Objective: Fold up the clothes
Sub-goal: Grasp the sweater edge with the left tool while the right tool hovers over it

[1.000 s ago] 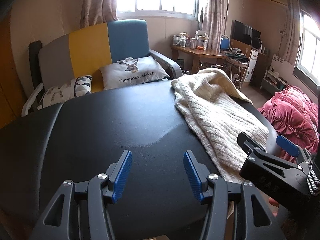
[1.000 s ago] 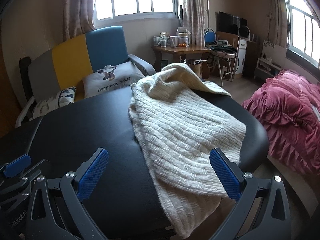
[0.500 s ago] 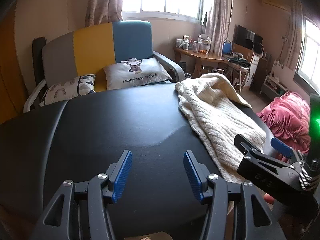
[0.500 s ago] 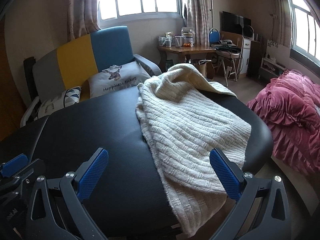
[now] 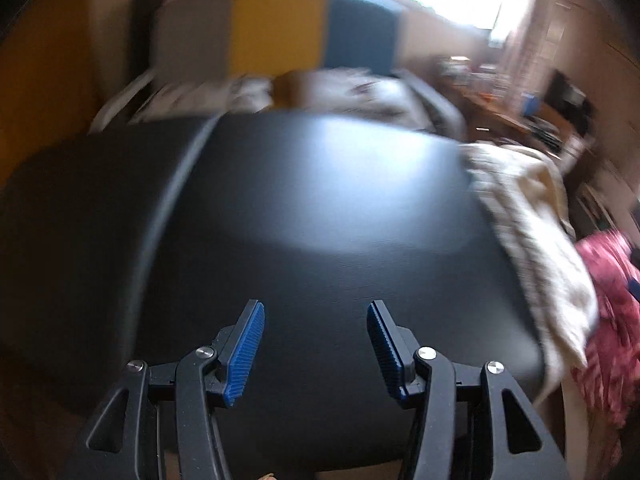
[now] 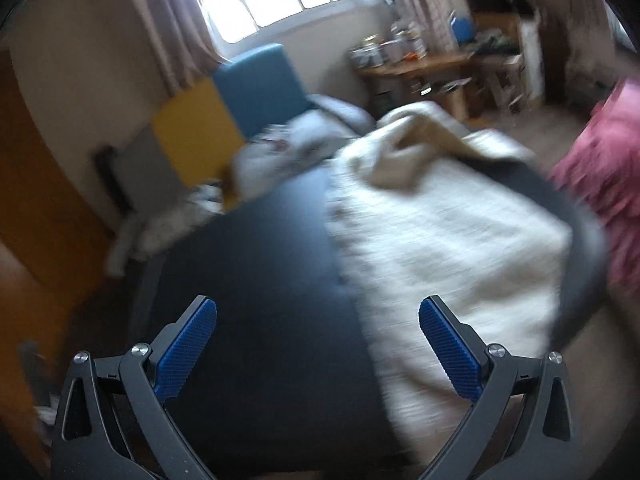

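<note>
A cream ribbed knit garment (image 6: 440, 248) lies spread over the right half of the black padded table (image 6: 260, 264), one end bunched at the far side and its near edge hanging off the front. In the left wrist view the same cream garment (image 5: 532, 248) runs down the right edge of the black table (image 5: 320, 208). My left gripper (image 5: 316, 340) hovers open over bare table, well left of the garment. My right gripper (image 6: 318, 344) is open wide at the garment's near left edge, holding nothing. Both views are motion-blurred.
A grey, yellow and blue sofa (image 5: 276, 36) with cushions stands behind the table. A pink bedspread (image 6: 604, 168) lies to the right. A wooden desk (image 6: 424, 64) with jars sits under the window at the back.
Both cameras have swung fast and tilted; the views are now blurred. The right gripper has dropped out of the left wrist view. The garment lies as before.
</note>
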The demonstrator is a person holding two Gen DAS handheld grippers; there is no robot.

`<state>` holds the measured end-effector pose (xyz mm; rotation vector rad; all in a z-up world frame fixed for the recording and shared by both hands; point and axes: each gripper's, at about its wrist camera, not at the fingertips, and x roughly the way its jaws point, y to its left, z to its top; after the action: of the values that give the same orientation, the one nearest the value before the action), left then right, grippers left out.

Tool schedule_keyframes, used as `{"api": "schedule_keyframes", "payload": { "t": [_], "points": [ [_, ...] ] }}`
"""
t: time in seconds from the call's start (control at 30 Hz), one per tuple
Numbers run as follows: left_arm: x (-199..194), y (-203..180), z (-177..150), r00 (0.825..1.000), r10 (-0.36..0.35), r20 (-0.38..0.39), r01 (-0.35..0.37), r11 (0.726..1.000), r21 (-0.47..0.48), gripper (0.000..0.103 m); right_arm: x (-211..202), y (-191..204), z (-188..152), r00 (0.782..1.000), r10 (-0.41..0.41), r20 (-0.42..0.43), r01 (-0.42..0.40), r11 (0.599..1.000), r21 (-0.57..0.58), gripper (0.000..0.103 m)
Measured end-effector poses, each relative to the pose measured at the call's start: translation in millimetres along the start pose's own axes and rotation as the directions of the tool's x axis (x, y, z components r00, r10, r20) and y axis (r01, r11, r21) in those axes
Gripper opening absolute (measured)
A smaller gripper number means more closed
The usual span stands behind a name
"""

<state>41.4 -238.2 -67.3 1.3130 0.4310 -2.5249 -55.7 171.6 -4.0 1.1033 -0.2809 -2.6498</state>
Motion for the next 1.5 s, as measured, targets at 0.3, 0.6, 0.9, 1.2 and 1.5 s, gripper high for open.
{"api": "schedule_keyframes", "payload": {
  "t": [0.3,0.6,0.9,1.2,1.5],
  "points": [
    [34,116,-23,0.978,0.082,-0.192,-0.135,0.95,-0.282,0.055,38,-55,-10,0.975,0.167,-0.143,-0.163,0.986,0.041,0.103],
    [63,-51,-17,0.949,-0.164,-0.271,0.167,0.986,-0.013,0.055,67,-52,-35,0.984,0.002,-0.177,-0.011,0.999,-0.047,0.103],
    [74,-239,22,0.851,-0.427,-0.306,0.494,0.848,0.193,0.055,73,-78,-44,0.978,-0.106,-0.18,0.097,0.994,-0.057,0.103],
    [155,-255,29,0.692,-0.553,-0.464,0.543,0.822,-0.171,0.053,66,-105,-51,0.975,-0.144,-0.17,0.145,0.989,-0.008,0.103],
    [196,-273,20,0.612,-0.625,-0.485,0.508,0.781,-0.364,0.047,74,-102,-49,0.972,-0.17,-0.163,0.164,0.985,-0.049,0.103]
  ]
}}
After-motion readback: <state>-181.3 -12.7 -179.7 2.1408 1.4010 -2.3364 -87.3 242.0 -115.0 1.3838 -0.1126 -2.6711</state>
